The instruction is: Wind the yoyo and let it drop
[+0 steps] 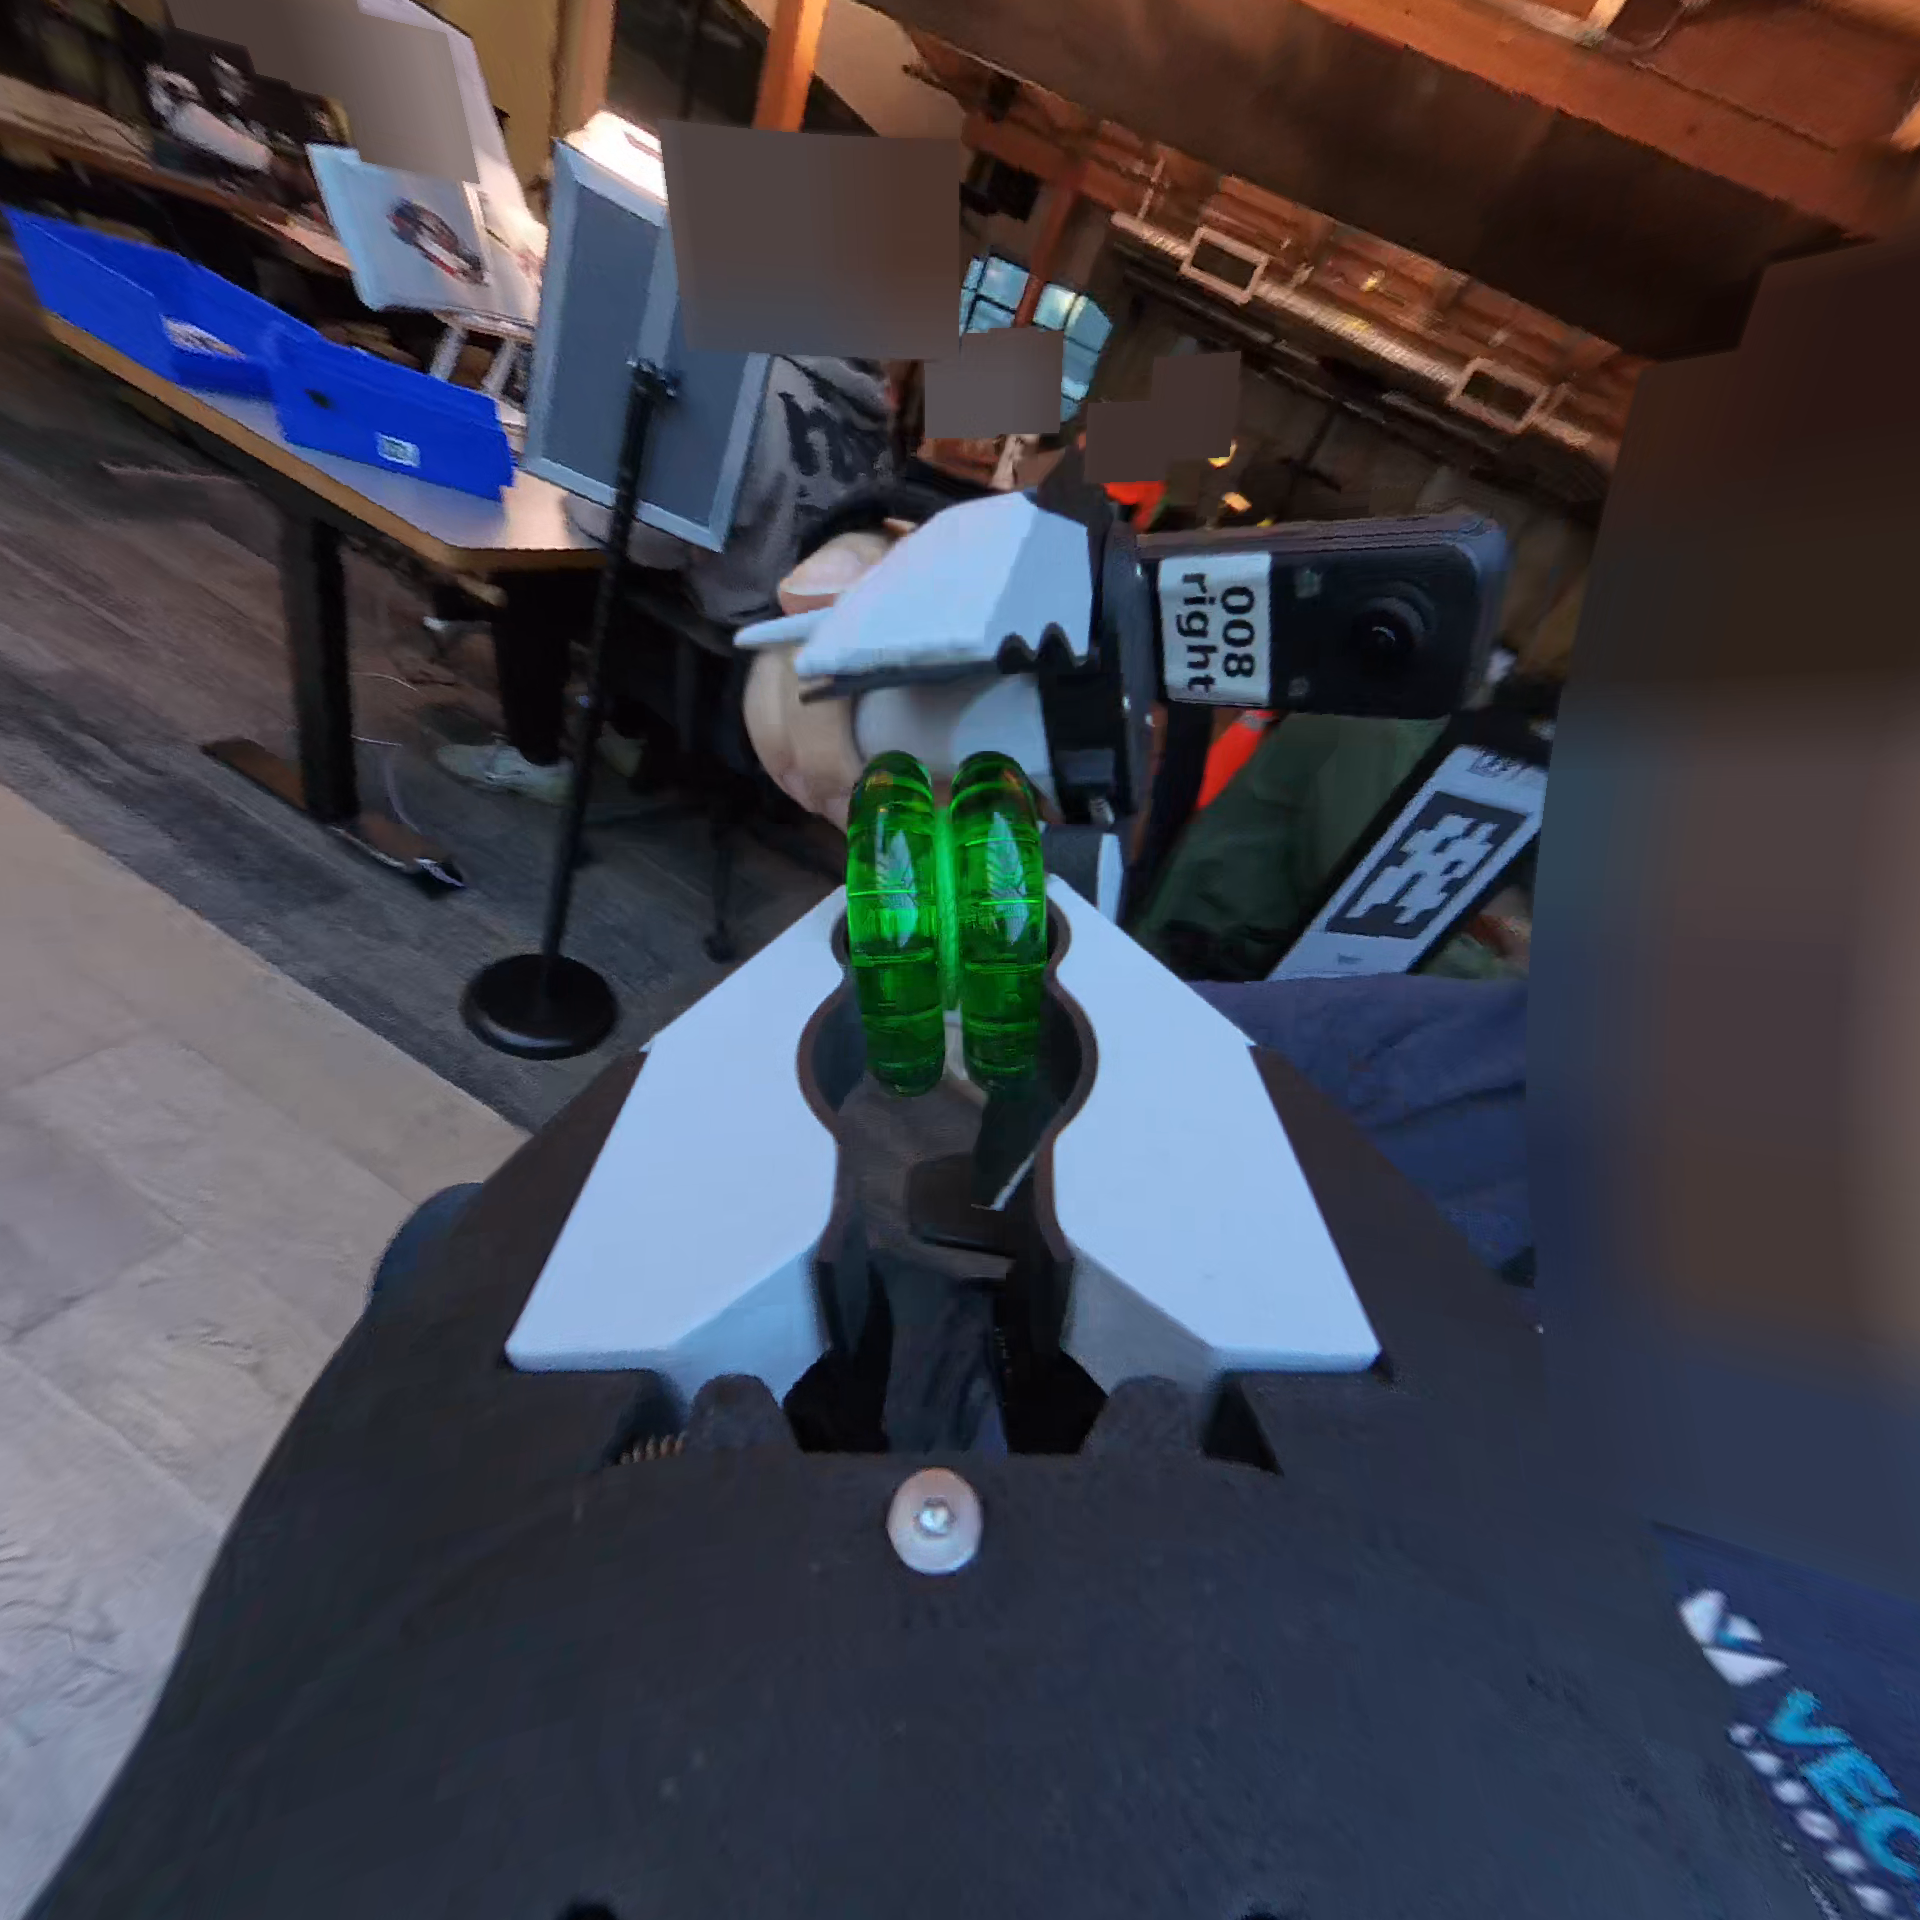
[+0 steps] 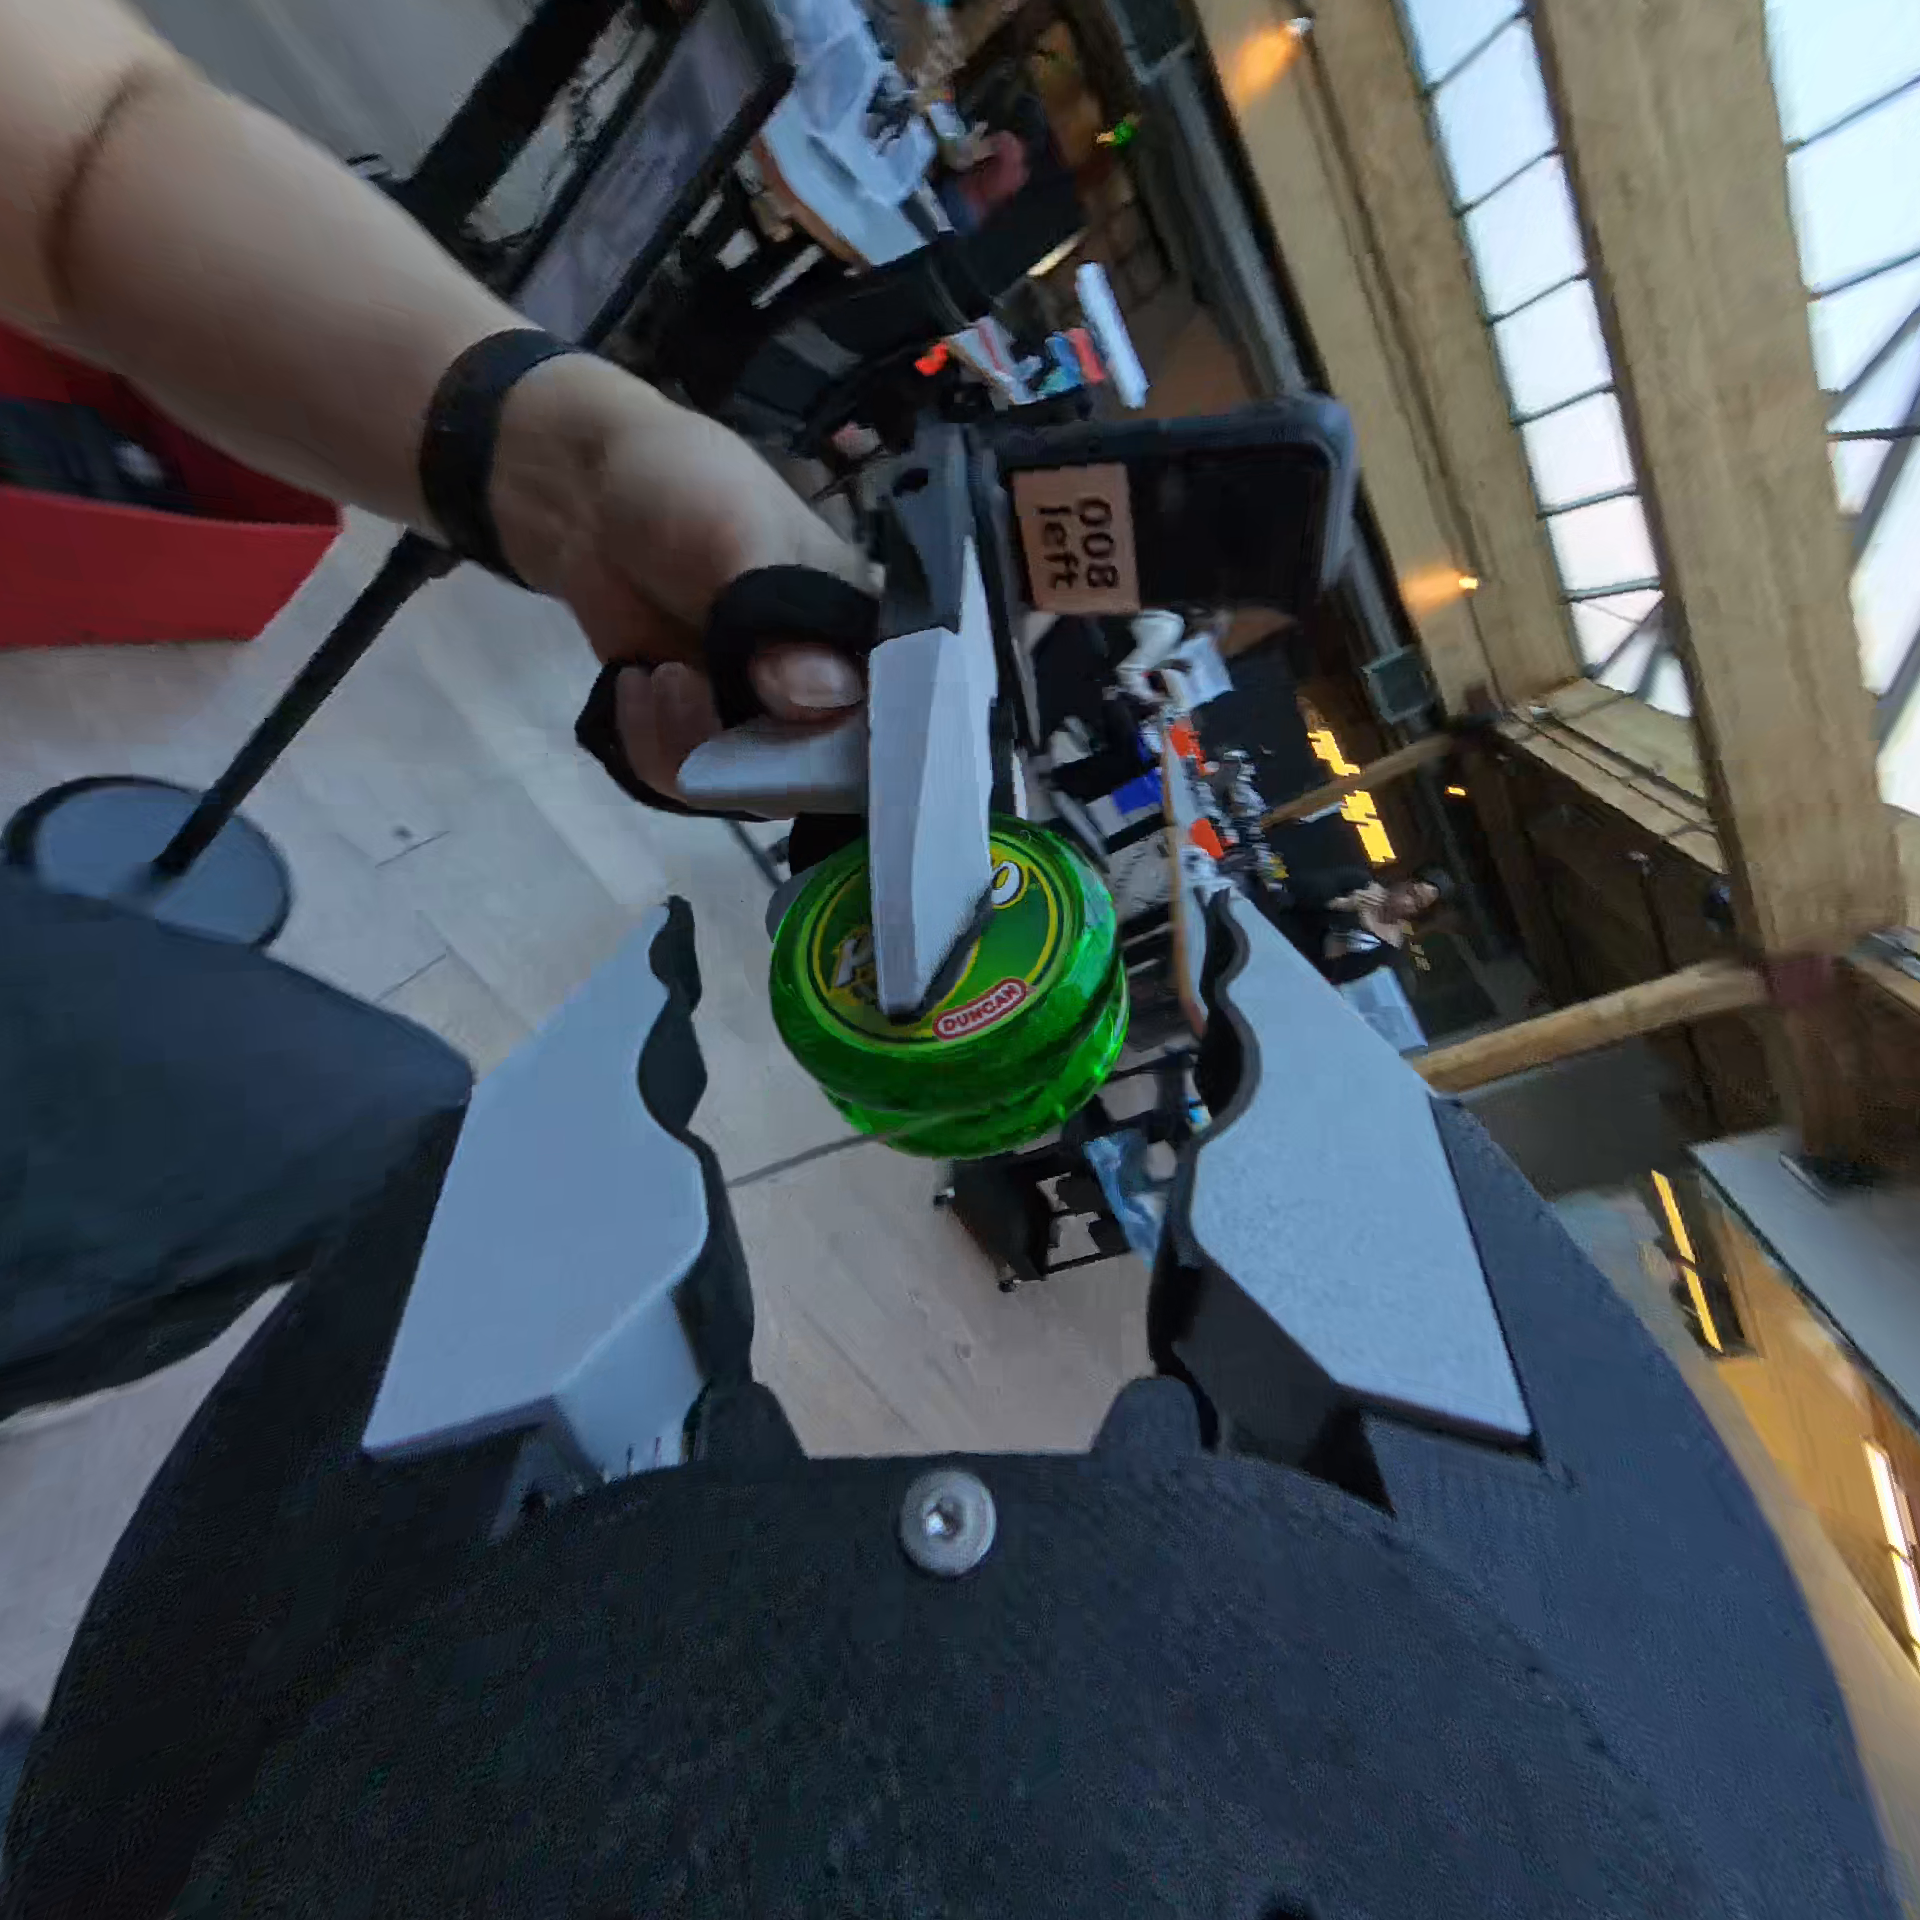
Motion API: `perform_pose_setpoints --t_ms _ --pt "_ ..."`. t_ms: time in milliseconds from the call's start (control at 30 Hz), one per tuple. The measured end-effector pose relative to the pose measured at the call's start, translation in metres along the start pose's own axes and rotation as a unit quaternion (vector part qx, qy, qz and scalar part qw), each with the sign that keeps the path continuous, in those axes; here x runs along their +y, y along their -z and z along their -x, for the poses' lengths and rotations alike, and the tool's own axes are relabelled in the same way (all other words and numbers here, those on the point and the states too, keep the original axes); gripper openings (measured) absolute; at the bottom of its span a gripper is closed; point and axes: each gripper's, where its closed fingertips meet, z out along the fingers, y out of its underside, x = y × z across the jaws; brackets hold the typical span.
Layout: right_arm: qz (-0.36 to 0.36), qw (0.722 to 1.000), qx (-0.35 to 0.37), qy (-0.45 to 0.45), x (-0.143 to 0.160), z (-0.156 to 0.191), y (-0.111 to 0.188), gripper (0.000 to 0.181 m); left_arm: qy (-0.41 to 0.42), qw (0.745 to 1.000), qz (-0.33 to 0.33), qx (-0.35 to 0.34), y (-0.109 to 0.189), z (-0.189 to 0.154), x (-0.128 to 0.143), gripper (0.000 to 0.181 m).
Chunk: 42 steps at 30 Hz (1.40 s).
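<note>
**Yoyo clamped in my left gripper, right standing off with jaws wide**

Nearest, in the left wrist view: my left gripper (image 1: 945, 966) has its two pale fingers (image 1: 727, 1132) closed onto the green yoyo (image 1: 943, 914). Each finger presses a flat face, so the rim and the groove between the two halves point back at the camera. The yoyo sits out at the fingertips, about half of it proud of them. Grip looks firm; no tilt that I can read.

In the right wrist view: my right gripper (image 2: 940, 1039) is spread wide and holds nothing. The yoyo (image 2: 951, 1049) hangs between and just past its fingertips, touching neither. A thin string (image 2: 800, 1155) leaves the groove low on the near rim and runs off toward the left finger of that gripper; its far end is out of sight, so I cannot tell where it is anchored or how much is already wound.

Farther off: a hand (image 2: 665, 582) on the left gripper's handle, then a black stand (image 2: 145, 842) on the floor, then cluttered benches.

Judgement: winding is the step in hand. To do it well I'd keep the left clamp square on the faces, catch the string with the right fingers close to the rim, keep it taut, and lay each turn into the groove. Slack will ride over the edge.
</note>
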Motion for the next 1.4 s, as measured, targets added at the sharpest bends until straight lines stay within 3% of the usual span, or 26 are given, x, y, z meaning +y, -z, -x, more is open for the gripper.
perform_pose_setpoints --t_ms 33,100,200,300,367,433,533,633,700,767,833,967,1033,1100,1200,1267,1400 --pt "-0.003 0.998 0.054 0.007 0.000 -0.006 0.000 0.096 -0.045 0.998 0.006 -0.033 0.003 0.004 -0.002 0.027" --pt "-0.017 0.986 0.154 0.055 -0.006 -0.011 0.003 0.090 -0.140 0.988 0.021 -0.069 0.008 0.000 -0.005 0.026" --pt "-0.038 0.966 0.251 0.054 -0.012 -0.010 0.008 0.081 -0.232 0.971 0.014 -0.055 0.007 -0.023 -0.008 0.026" --pt "-0.049 0.944 0.319 0.071 -0.023 -0.011 0.015 0.077 -0.274 0.960 -0.004 -0.061 0.004 -0.029 -0.006 0.027" --pt "-0.053 0.931 0.346 0.102 -0.033 -0.014 0.020 0.071 -0.247 0.968 -0.018 -0.039 -0.001 -0.036 -0.003 0.027" --pt "-0.046 0.934 0.333 0.125 -0.038 -0.014 0.019 0.066 -0.201 0.979 -0.040 -0.017 -0.003 -0.041 -0.005 0.028" --pt "-0.012 0.968 0.212 0.134 -0.033 -0.006 0.011 0.066 -0.166 0.986 -0.032 -0.005 0.000 -0.041 -0.003 0.029" --pt "-0.002 0.979 0.045 0.200 -0.028 0.024 0.008 0.066 -0.117 0.992 0.023 0.037 0.000 -0.049 0.006 0.036" --pt "0.027 0.978 -0.054 0.199 -0.018 0.039 0.009 0.066 -0.097 0.991 0.088 0.032 -0.003 -0.043 0.020 0.031" --pt "0.059 0.973 -0.112 0.195 -0.008 0.045 0.013 0.067 -0.070 0.987 0.142 0.024 -0.004 -0.035 0.033 0.028" --pt "0.072 0.978 -0.100 0.170 -0.003 0.036 0.012 0.071 -0.042 0.991 0.129 0.015 -0.005 -0.029 0.027 0.028" --pt "0.029 0.992 0.077 0.096 -0.007 -0.002 0.007 0.096 -0.065 0.996 0.044 -0.036 0.004 -0.013 0.001 0.027" --pt "0.014 0.985 0.152 0.080 -0.006 -0.009 0.007 0.093 -0.096 0.995 0.010 -0.039 0.007 -0.015 -0.008 0.027" --pt "-0.018 0.976 0.207 0.070 -0.010 -0.009 0.008 0.079 -0.134 0.989 -0.032 -0.047 0.009 -0.017 -0.016 0.026" --pt "-0.014 0.952 0.286 0.110 -0.011 -0.014 0.013 0.064 -0.140 0.989 -0.046 -0.030 0.005 -0.022 -0.010 0.028" --pt "0.000 0.961 0.256 0.108 -0.006 -0.010 0.009 0.063 -0.121 0.991 -0.047 -0.025 0.005 -0.019 -0.006 0.028" --pt "-0.015 0.987 0.061 0.151 -0.003 0.028 0.002 0.063 -0.065 0.997 0.016 0.026 0.004 -0.024 0.013 0.035"
